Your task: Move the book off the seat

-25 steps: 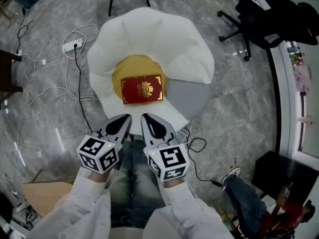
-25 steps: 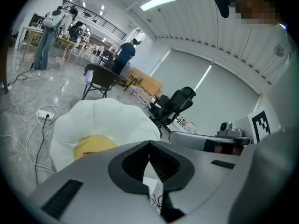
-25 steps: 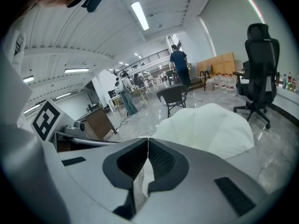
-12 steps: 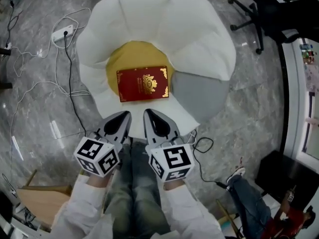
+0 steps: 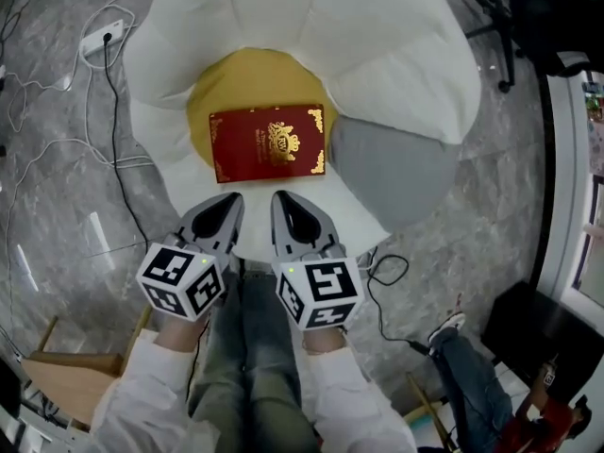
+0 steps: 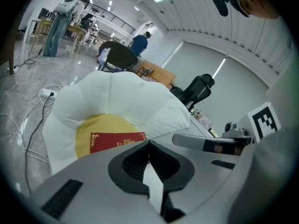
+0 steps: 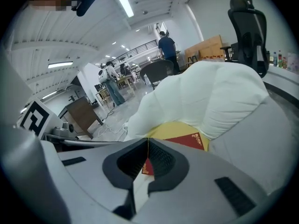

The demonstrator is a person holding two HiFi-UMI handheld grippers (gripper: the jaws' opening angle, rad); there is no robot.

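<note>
Since a second ago: both grippers lowered, book (image 5: 269,142) nearer. Book: red, flat on the yellow centre of the white seat (image 5: 396,55). Left gripper (image 5: 225,202), right gripper (image 5: 283,200): jaws together, empty (just short of book). Advice: open jaws before reaching its near edge.

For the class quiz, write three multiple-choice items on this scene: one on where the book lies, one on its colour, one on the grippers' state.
1. Where does the book lie? A on the floor; B on the yellow cushion; C on a desk.
2. The book's cover is: A blue; B green; C red.
3. The left gripper and right gripper are: A both shut and empty; B both open; C holding the book.
Answers: B, it lies flat on the cushion in the white chair; C, red with gold ornament; A, each pair of jaws meets with nothing between.
</note>
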